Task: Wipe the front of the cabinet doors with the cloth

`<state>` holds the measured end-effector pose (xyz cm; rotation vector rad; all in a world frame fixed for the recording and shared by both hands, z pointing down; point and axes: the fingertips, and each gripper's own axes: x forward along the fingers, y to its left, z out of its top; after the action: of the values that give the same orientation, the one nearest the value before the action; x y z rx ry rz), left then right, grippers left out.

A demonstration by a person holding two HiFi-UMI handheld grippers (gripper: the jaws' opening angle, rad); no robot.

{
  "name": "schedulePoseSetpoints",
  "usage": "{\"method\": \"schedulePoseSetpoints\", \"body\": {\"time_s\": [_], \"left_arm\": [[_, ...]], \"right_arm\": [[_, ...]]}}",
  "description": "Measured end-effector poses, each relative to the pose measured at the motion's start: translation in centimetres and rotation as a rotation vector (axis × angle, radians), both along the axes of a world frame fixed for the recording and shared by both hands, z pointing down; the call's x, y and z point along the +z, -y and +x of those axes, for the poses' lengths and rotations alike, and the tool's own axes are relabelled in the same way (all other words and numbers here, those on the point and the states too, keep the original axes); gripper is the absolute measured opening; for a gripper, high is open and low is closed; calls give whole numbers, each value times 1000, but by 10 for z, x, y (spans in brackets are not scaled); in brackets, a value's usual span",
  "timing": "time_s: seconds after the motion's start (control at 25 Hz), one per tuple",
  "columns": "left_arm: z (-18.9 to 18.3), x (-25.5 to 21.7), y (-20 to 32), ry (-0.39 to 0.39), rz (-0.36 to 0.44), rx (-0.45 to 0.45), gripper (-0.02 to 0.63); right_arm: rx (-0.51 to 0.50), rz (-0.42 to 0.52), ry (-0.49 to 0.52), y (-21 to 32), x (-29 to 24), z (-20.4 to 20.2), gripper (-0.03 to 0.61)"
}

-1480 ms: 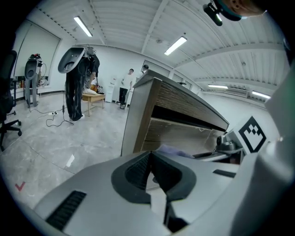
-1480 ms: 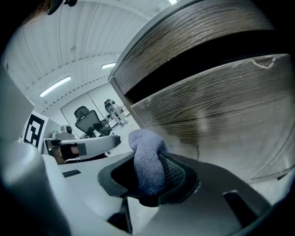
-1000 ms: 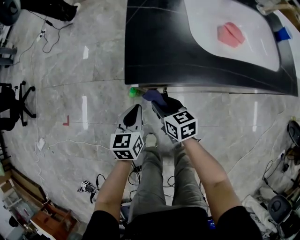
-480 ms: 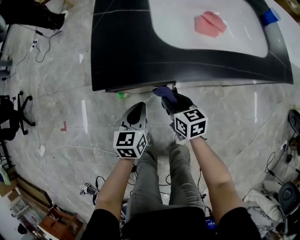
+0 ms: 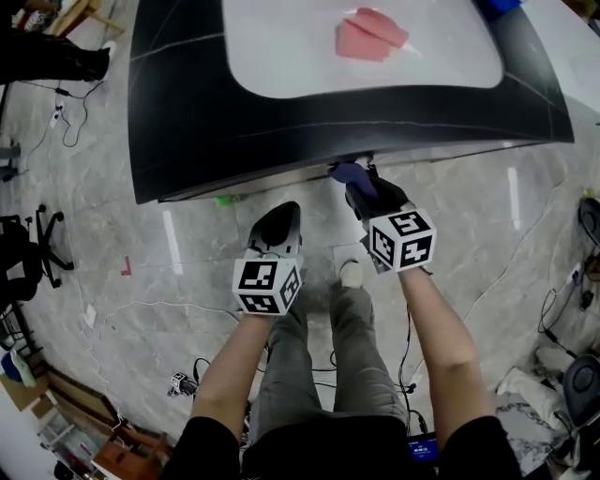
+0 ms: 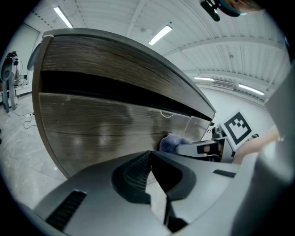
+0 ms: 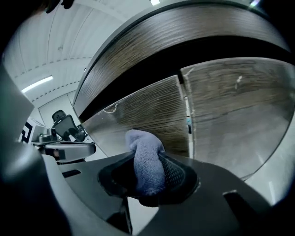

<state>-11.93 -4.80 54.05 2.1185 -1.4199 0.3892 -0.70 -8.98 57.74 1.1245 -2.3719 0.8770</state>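
No legible text, labels, brands or numbers anywhere. Only coded signs: black-and-white square marker patterns, no letters or digits in them. One set on left white marker cube [image 5: 266, 286], 6 o'clock of head view centre. Other set on right white marker cube [image 5: 403, 240], 3 o'clock of centre; one of its faces also shows at 3 o'clock in left gripper view.

Dark counter with a white inset top, standing on a grey marble floor

The counter [image 5: 281, 112] has a broad black border around a white middle panel; a folded pink cloth [image 5: 370, 36] lies on the white part towards the far edge, and a blue object [image 5: 497, 5] sits at the far right corner, cut off by the frame. On the floor [image 5: 112, 234], a small green item [image 5: 225, 200] lies just beside the counter's near edge, with a red mark [image 5: 126, 267], loose cables [image 5: 67, 117] and an office chair [image 5: 28, 253] further left
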Motion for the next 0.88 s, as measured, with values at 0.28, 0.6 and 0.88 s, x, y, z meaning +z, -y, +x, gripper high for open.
{"method": "schedulePoseSetpoints", "body": {"time_s": [0.28, 0.6, 0.88], "left_arm": [[36, 5, 10, 3, 8, 27, 9], [41, 7, 1, -23, 0, 31, 9], [1, 9, -16, -23, -3, -8, 9]], "right_arm": [[-4, 21, -33, 11, 3, 42, 123], [3, 5, -2, -11, 3, 48, 123], [-64, -32, 29, -44, 10, -6, 123]]}}
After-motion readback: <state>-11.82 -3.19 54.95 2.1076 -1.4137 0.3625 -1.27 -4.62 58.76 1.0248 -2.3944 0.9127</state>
